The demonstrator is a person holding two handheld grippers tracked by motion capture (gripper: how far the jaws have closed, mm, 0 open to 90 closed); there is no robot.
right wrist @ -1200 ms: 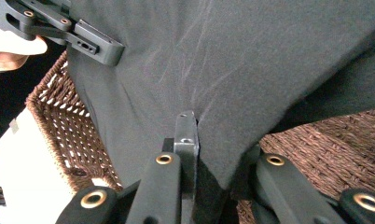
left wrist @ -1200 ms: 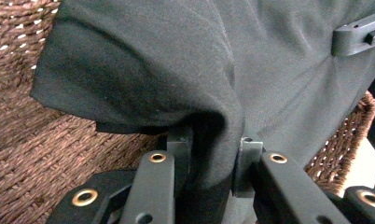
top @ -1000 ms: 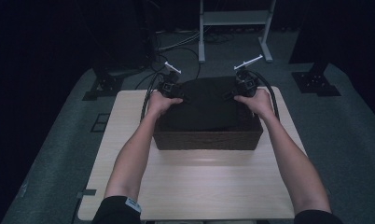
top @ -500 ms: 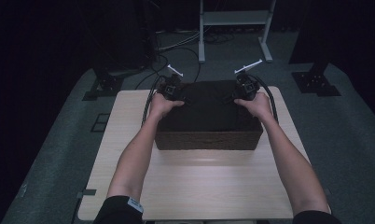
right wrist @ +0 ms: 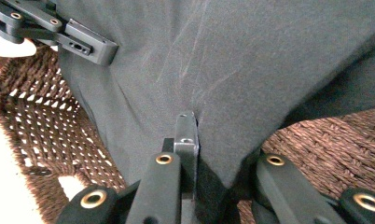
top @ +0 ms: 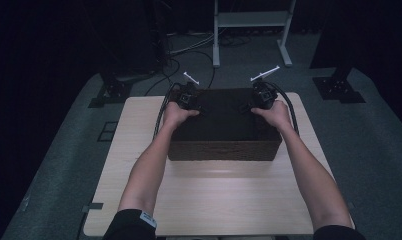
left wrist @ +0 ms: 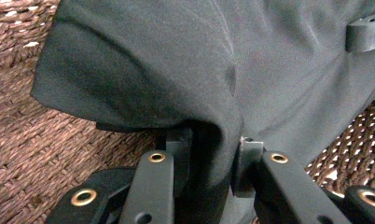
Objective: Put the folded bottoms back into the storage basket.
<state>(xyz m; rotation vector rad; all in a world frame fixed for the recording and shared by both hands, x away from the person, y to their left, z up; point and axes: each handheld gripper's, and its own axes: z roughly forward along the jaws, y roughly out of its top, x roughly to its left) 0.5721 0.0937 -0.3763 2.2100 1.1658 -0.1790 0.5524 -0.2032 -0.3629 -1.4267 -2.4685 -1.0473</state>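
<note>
A brown woven basket [top: 224, 149] stands on the far half of the table. A dark grey cloth [top: 224, 114] lies spread over its top. My left gripper [top: 189, 95] is at the basket's far left corner and is shut on a fold of the cloth [left wrist: 176, 70], pinched between its jaws [left wrist: 209, 163]. My right gripper [top: 263, 96] is at the far right corner, shut on another fold of the cloth [right wrist: 251, 60] in the right gripper view [right wrist: 213, 172]. Basket weave [left wrist: 36, 154] shows under the cloth, and each gripper view shows the other gripper across the cloth.
The light wooden table [top: 209, 200] has bare room in front of the basket. Behind it on the grey floor stand a white frame [top: 251, 30], trailing cables [top: 189, 50] and dark stand bases [top: 339, 87].
</note>
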